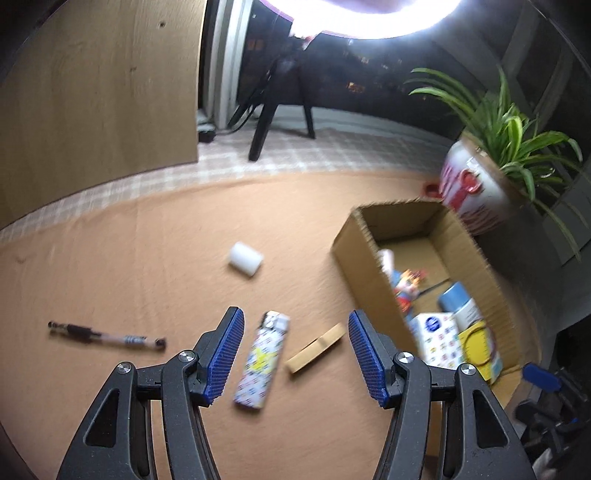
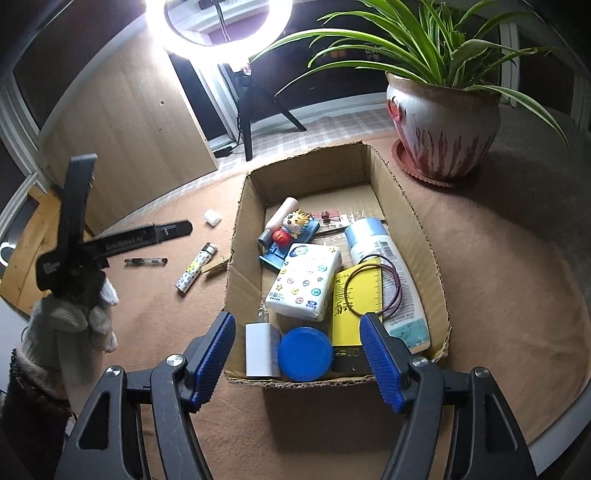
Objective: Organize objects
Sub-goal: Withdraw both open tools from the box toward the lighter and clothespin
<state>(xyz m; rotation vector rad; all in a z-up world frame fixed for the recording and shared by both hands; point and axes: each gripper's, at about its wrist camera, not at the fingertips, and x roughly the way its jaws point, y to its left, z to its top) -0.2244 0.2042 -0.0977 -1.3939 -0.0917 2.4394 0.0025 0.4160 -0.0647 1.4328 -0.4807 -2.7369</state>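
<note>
My left gripper (image 1: 295,325) is open and empty, low over the tan cloth, with a patterned lighter (image 1: 262,360) lying between its fingers. A wooden clothespin (image 1: 316,349) lies just right of the lighter, a pen (image 1: 107,336) to the left and a small white cylinder (image 1: 245,258) farther ahead. The cardboard box (image 1: 365,273) stands to the right. My right gripper (image 2: 297,321) is open and empty above the near end of the box (image 2: 240,229), which holds a tissue pack (image 2: 304,286), a blue lid (image 2: 304,352), a white charger (image 2: 262,349) and several other items. The lighter (image 2: 195,267), pen (image 2: 146,261) and left gripper (image 2: 177,228) show left of the box.
A potted spider plant (image 2: 443,122) stands behind the box at the back right. A ring light (image 2: 221,33) on a black tripod (image 2: 247,125) and a wooden panel (image 2: 122,122) stand at the back. The gloved hand (image 2: 74,314) holds the left gripper.
</note>
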